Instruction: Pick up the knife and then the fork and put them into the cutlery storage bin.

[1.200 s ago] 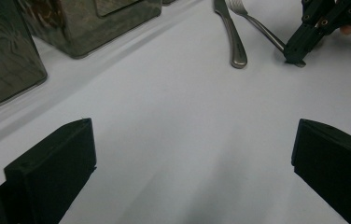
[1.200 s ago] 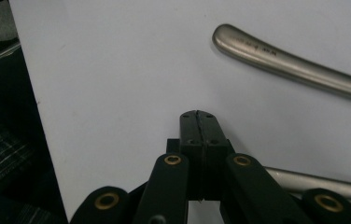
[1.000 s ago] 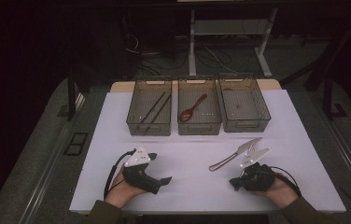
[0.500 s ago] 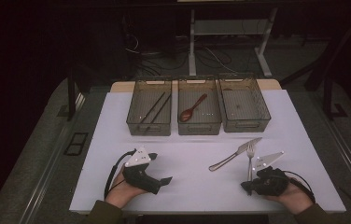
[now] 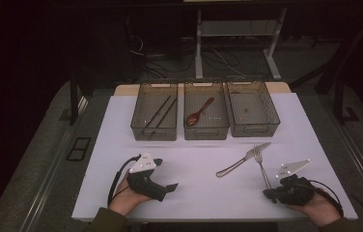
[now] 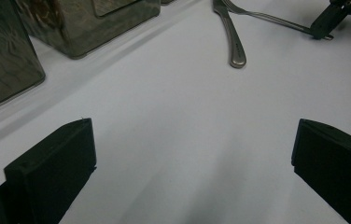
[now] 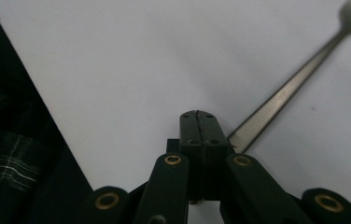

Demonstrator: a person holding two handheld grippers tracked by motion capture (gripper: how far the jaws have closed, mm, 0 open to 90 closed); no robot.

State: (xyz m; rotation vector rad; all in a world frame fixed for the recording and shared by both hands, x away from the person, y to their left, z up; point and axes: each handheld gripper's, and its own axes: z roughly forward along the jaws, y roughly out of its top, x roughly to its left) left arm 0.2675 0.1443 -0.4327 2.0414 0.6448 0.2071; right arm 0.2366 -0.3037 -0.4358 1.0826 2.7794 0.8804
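right gripper (image 5: 270, 194) at five o'clock on the table (image 5: 199, 154), jaws pressed together at the handle end of the fork (image 5: 261, 166); whether they pinch the handle cannot be told; the fork lies flat, tines toward twelve o'clock, crossing the knife (image 5: 242, 160) just beside it. left gripper (image 5: 170, 188) at seven o'clock, jaws spread wide over bare table, holding nothing; three bins (image 5: 204, 109) stand at twelve o'clock, well apart from the fork.

Three clear bins (image 5: 206, 133) sit in a row on a white table (image 5: 117, 145). The left holds dark chopsticks (image 5: 160, 112), the middle a wooden spoon (image 5: 199, 113). A knife (image 5: 241, 161) lies nearer.
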